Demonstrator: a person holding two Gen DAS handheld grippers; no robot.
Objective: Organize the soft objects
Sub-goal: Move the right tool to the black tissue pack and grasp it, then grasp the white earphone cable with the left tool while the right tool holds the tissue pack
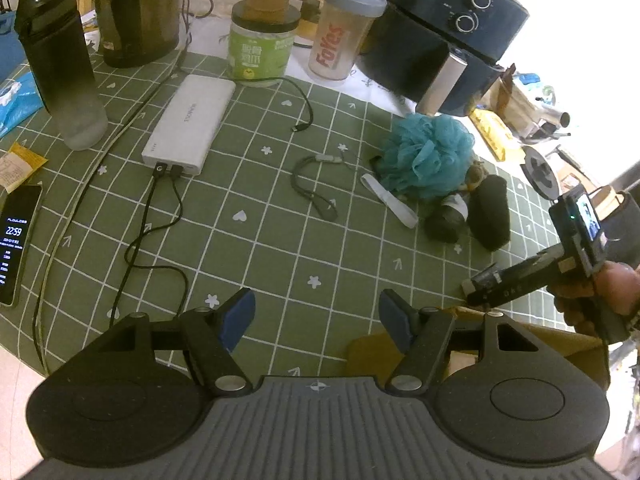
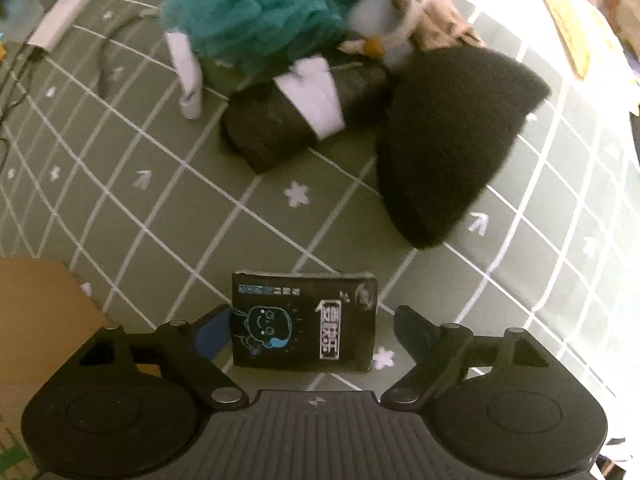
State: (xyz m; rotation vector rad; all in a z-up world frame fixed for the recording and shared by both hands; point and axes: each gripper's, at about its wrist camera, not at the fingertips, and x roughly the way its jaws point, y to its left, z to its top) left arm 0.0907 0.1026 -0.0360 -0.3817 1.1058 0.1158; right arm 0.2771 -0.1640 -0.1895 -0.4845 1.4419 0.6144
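Observation:
A teal mesh bath pouf (image 1: 426, 156) (image 2: 260, 12) lies on the green grid mat with a small plush toy (image 2: 380, 20), a black roll with a white band (image 1: 446, 220) (image 2: 296, 120) and a black foam piece (image 1: 490, 212) (image 2: 448, 140). My right gripper (image 2: 306, 324) stands open around a flat black printed pack (image 2: 305, 322); the left finger touches it, the right finger is apart. My left gripper (image 1: 316, 316) is open and empty above the mat. The right gripper also shows in the left wrist view (image 1: 484, 284).
A cardboard box (image 1: 540, 344) (image 2: 36, 320) sits by the mat's near edge. Farther back are a white power bank (image 1: 190, 124) with cables, a dark bottle (image 1: 60, 64), a shaker cup (image 1: 340, 28), a green jar (image 1: 262, 44), an air fryer (image 1: 448, 40) and a phone (image 1: 16, 244).

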